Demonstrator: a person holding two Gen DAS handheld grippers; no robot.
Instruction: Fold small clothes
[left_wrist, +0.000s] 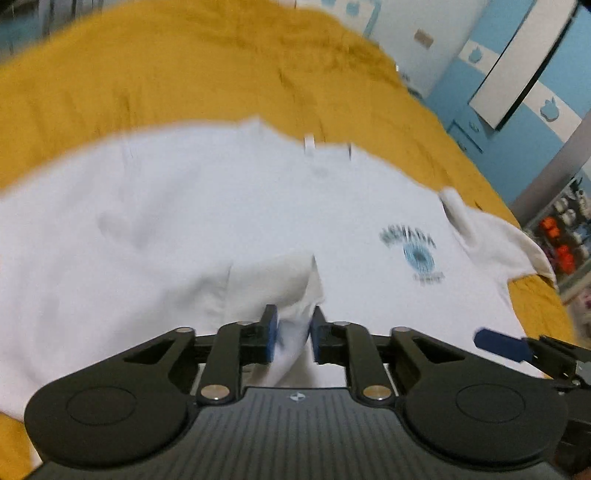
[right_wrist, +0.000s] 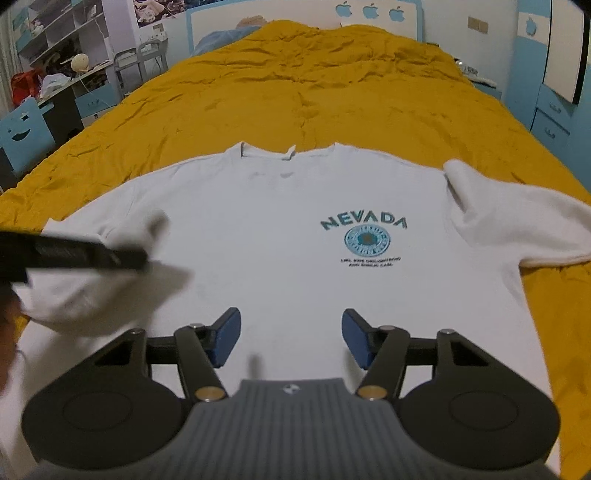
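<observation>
A white cotton T-shirt with a teal NEVADA print (right_wrist: 295, 251) lies flat, chest up, on the mustard-yellow quilted bedspread (right_wrist: 314, 81). The left gripper (left_wrist: 293, 334) pinches a fold of sleeve fabric between its blue pads. The right gripper (right_wrist: 291, 338) hovers at six o'clock of the print, jaws apart, empty. Light, limp cloth, likely to sag; best taken at hems and shoulder seams.
</observation>
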